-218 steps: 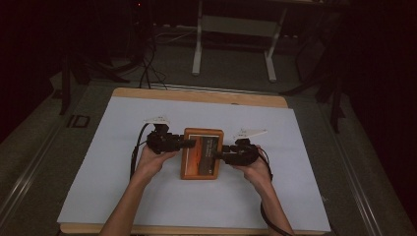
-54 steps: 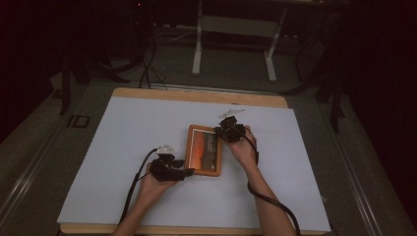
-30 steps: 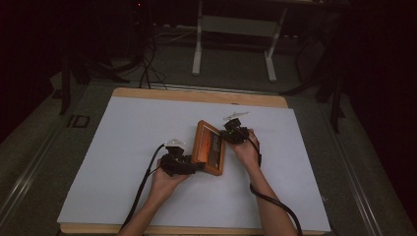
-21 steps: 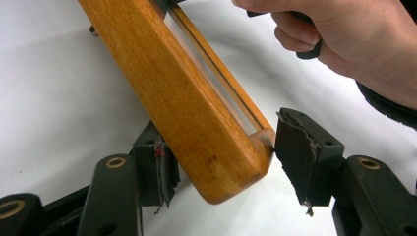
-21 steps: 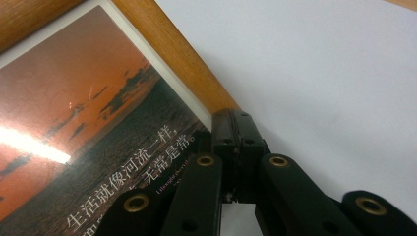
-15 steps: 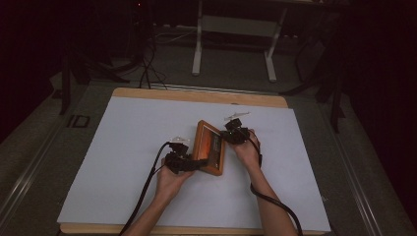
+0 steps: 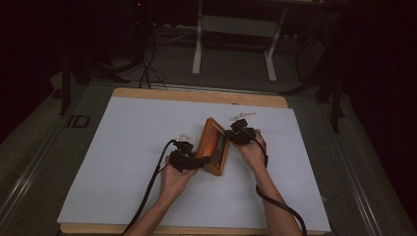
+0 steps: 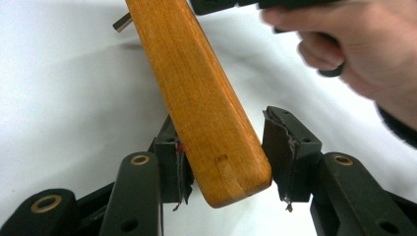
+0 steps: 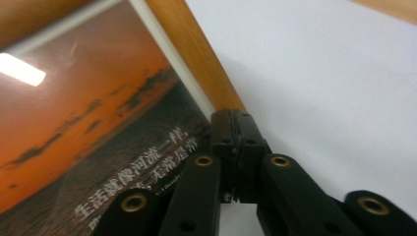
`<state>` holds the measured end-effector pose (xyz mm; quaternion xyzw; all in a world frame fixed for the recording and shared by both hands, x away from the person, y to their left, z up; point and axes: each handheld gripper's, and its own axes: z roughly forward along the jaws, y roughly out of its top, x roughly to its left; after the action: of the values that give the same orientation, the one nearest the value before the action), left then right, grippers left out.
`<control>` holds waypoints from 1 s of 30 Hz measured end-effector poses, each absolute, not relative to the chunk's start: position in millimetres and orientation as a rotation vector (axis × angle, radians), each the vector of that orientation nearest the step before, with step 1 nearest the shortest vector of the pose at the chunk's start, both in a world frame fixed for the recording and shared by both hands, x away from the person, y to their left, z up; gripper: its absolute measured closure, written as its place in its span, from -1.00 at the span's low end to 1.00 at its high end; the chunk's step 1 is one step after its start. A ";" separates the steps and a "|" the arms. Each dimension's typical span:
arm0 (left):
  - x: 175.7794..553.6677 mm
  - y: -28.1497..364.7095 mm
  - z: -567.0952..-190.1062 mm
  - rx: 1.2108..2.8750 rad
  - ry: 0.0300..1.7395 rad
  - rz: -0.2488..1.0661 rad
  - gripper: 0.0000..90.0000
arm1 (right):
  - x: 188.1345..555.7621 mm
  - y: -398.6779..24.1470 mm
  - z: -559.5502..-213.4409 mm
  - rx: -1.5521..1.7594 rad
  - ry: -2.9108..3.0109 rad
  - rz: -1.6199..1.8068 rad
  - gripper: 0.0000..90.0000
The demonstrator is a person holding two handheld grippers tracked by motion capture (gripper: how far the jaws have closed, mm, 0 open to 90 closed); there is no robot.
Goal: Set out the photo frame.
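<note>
- The wooden picture frame (image 7: 215, 146) is now standing tilted on edge mid-table on the white sheet (image 7: 123, 147), no longer lying flat.
- The right gripper (image 7: 239, 133) is pinching its upper rim, jaws nearly together.
- The left gripper (image 8: 223, 164) has just been closing around the lower corner, one pad touching, the other still apart.
- Looks like a two-handed lift is coming.

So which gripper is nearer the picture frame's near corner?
Left gripper: fingers, just closing, straddle that picture frame corner. Right gripper, fingers just easing open, pinches the far edge.
</note>
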<state>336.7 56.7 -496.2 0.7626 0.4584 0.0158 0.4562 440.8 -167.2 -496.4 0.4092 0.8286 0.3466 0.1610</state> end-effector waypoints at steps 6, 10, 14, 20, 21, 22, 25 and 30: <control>334.3 53.1 -493.8 1.889 1.122 0.061 0.25 | 426.1 -187.1 -472.9 1.113 2.322 1.057 0.65; 333.1 50.3 -491.9 1.895 1.108 0.067 0.29 | 418.3 -197.9 -458.7 1.082 2.316 1.117 0.49; 331.8 47.3 -490.9 1.891 1.076 0.065 0.37 | 409.5 -207.2 -449.1 1.058 2.309 1.174 0.40; 329.5 41.8 -489.2 1.888 1.051 0.080 0.45 | 393.6 -220.6 -438.5 1.052 2.268 1.261 0.36; 328.4 37.4 -487.8 1.888 1.034 0.084 0.48 | 387.4 -226.1 -433.8 1.044 2.261 1.272 0.34; 328.5 36.2 -487.7 1.881 1.030 0.076 0.49 | 385.4 -227.8 -432.2 1.041 2.263 1.271 0.31; 327.1 32.0 -485.9 1.885 1.007 0.089 0.52 | 379.5 -233.2 -428.1 1.006 2.288 1.254 0.24; 326.8 31.9 -485.3 1.882 0.982 0.100 0.53 | 372.9 -239.5 -425.7 0.975 2.297 1.246 0.19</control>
<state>326.8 31.9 -485.3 0.7737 0.4038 0.0412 0.4865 372.9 -239.5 -425.7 0.3442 0.8108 0.4399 0.1751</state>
